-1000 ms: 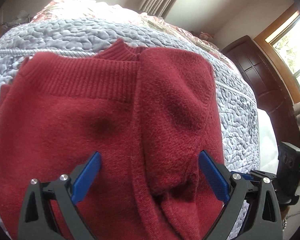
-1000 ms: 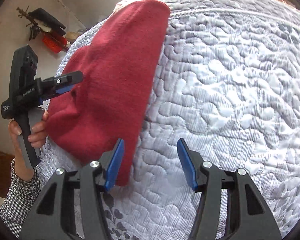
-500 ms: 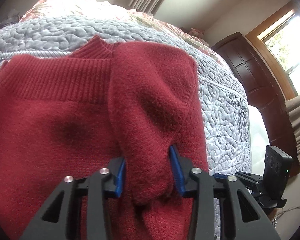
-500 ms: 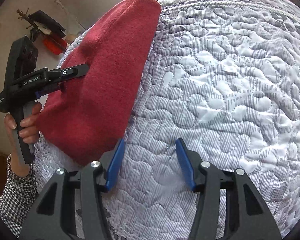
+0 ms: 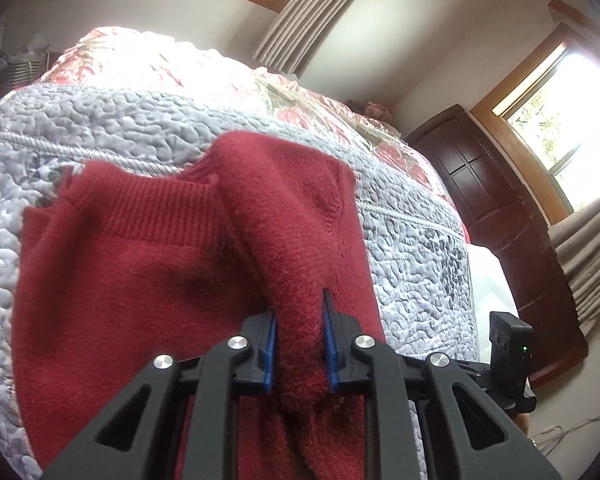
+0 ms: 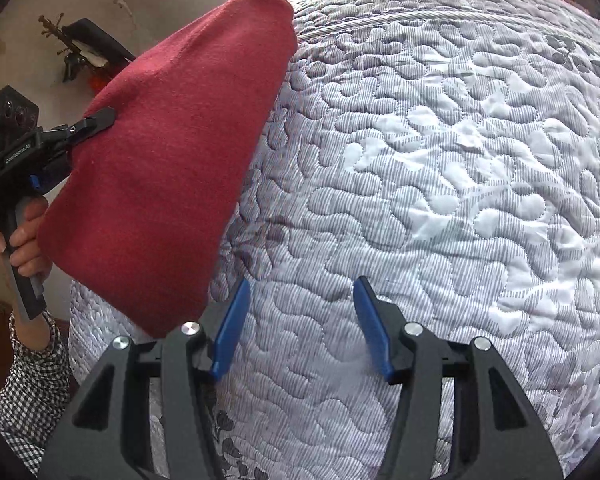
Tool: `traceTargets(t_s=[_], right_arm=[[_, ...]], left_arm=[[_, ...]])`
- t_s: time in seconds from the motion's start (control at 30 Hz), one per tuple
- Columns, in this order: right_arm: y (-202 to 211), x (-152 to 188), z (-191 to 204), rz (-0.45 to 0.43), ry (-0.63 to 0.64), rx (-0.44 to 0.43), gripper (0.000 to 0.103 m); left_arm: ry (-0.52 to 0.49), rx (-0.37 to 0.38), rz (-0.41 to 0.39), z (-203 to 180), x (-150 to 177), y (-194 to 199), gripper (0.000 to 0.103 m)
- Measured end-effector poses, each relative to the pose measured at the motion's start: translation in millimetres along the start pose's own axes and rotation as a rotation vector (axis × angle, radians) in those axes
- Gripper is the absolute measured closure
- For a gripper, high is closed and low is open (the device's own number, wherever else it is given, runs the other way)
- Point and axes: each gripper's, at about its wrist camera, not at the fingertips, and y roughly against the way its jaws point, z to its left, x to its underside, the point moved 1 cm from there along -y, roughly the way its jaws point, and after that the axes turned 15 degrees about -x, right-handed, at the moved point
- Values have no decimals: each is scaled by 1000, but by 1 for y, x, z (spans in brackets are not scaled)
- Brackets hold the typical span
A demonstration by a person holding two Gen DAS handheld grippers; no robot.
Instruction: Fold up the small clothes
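1. On the grey quilted bedspread (image 6: 440, 184) a red knit sweater (image 5: 140, 280) lies partly lifted, its folded sleeve bunched upward.
2. The left gripper (image 5: 299, 344) is clamped on that sleeve fold.
3. The right gripper (image 6: 300, 328) hovers over bare quilt, fingers apart, apparently just beside the sweater's edge.

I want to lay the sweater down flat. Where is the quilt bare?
Bare: the wide stretch of grey quilt ahead of the open right gripper, right of the red sweater. Crowded: the left edge, where the left gripper pinches the sweater.
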Motion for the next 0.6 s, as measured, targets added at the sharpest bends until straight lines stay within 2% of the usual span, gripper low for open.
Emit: traceTargets(t_s=[0.2,0.33,0.6], right_arm=[[-10,-3,9,14,23,-7,48],[-19,-5,15,27,36,-13,48],[-37,-8,24,55,61,-7,48]], left_arm=[[23,-52,-51,37,-7,36,84],[50,-95,-58,73,-9,51,84],[99,-123,-21,133,12,46,84]])
